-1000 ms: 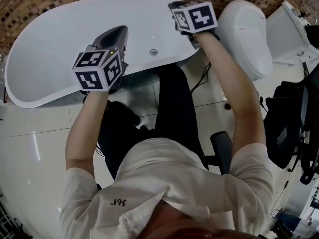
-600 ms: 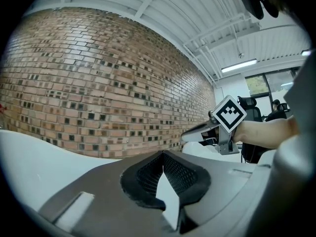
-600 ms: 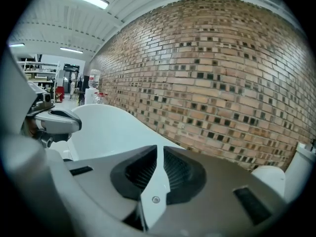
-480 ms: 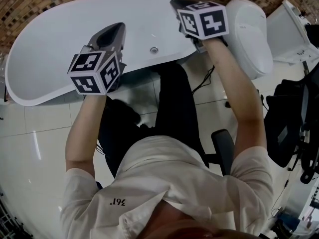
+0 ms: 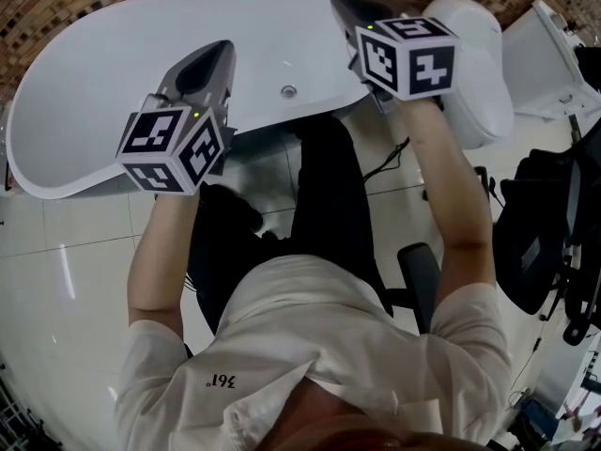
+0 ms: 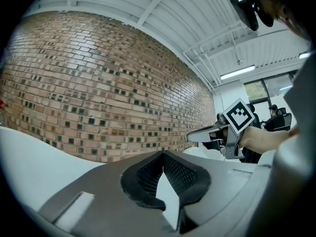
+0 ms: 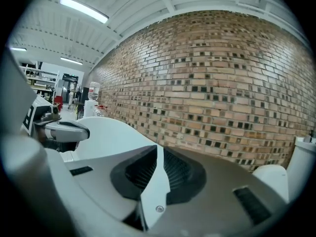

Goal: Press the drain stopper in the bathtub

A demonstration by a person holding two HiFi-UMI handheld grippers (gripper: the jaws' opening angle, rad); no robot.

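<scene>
A white oval bathtub (image 5: 84,83) lies across the top of the head view. The small round chrome drain stopper (image 5: 288,91) sits in it near the front rim. My left gripper (image 5: 223,51) hangs over the tub left of the stopper and clear of it, jaws shut with nothing between them (image 6: 162,153). My right gripper (image 5: 340,4) hovers over the tub's right end, up and right of the stopper, and its jaws are also shut and empty (image 7: 158,147). Neither gripper view shows the stopper; both look at the brick wall (image 6: 98,93).
A white toilet (image 5: 474,73) stands right of the tub, with another white fixture (image 5: 554,54) beyond it. Black bags and gear (image 5: 545,224) crowd the right edge. A black chair base (image 5: 418,280) and cables lie on the tiled floor (image 5: 75,252).
Both grippers have risen and drawn back toward the head camera, so their marker cubes look larger. The left has drifted left and the right has drifted right.
</scene>
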